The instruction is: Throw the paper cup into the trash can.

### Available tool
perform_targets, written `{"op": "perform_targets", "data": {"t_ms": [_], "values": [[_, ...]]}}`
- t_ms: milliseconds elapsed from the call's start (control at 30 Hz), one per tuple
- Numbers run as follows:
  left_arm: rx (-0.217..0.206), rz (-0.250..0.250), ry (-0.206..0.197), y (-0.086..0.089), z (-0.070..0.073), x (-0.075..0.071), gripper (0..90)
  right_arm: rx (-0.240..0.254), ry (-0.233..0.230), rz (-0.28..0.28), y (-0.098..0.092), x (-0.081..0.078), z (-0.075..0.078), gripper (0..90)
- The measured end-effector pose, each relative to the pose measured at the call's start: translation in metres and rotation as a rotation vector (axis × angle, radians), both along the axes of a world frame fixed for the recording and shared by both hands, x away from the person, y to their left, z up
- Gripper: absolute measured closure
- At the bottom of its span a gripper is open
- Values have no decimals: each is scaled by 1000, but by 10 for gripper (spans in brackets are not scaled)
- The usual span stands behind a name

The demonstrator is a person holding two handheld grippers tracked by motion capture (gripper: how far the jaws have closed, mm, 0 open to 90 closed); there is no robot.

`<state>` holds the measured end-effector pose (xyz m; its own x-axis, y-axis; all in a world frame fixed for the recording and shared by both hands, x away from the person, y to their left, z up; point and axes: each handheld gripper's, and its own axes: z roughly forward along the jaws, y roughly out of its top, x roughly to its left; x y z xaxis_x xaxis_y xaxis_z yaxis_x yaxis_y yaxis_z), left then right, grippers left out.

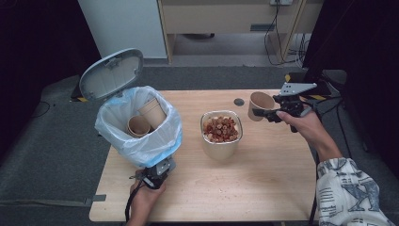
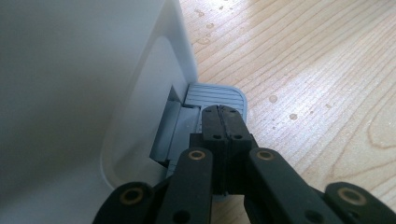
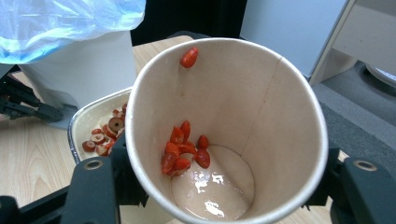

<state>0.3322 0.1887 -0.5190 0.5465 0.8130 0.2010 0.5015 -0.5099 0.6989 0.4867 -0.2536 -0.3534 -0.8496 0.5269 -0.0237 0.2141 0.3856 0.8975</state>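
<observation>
My right gripper (image 3: 219, 196) pinches a paper cup (image 3: 229, 130) between its jaws, tipped on its side above the table (image 1: 263, 183), just right of the bowl of dried fruit slices (image 1: 221, 129). Red berries (image 3: 184, 151) cling inside the wet cup. My left gripper (image 2: 223, 112), jaws pressed together, rests on the grey pedal (image 2: 212, 95) of the lined bin (image 1: 139, 125), whose lid (image 1: 111, 74) stands open.
</observation>
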Motion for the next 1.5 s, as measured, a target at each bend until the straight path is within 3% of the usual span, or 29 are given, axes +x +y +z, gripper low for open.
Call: {"op": "perform_targets", "data": {"t_ms": [433, 1500], "values": [[-1, 1, 0, 0, 0, 0, 889, -8, 1, -5, 3, 1, 6, 347], [0, 1, 0, 0, 0, 0, 890, -40, 36, -7, 38, 10, 28, 345]]}}
